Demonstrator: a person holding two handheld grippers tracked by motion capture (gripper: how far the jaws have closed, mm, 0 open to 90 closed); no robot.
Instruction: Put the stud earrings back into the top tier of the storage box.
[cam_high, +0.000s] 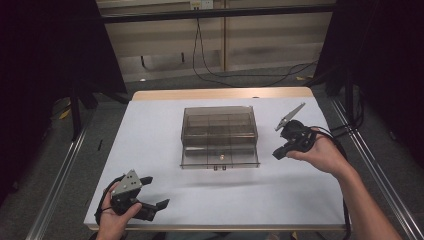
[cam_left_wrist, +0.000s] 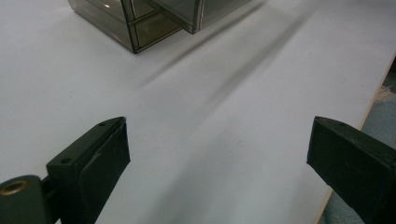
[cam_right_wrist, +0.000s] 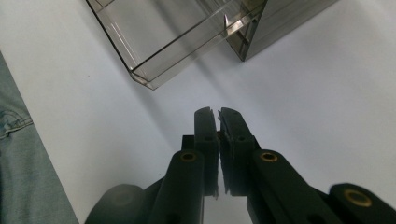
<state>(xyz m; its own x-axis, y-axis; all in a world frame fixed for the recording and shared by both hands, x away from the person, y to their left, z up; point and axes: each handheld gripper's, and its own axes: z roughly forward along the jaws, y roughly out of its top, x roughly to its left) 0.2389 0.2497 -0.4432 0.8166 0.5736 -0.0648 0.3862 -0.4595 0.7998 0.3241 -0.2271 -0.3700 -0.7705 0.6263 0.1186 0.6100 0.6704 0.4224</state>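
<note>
- high view looks forward and down over the white worktop (cam_high: 165, 200).
- both claw views ride low, sharing the smoky clear plastic drawer box (cam_left_wrist: 135, 23) (cam_right_wrist: 187, 37) (cam_high: 220, 137).

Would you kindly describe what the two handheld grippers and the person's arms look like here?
Both the left gripper and the right gripper are matte black, with two flat jaws, brass-coloured pivot screws and a grey three-cornered plate on top. A black cable trails from the right one. The forearms are bare, without sleeves.
</note>
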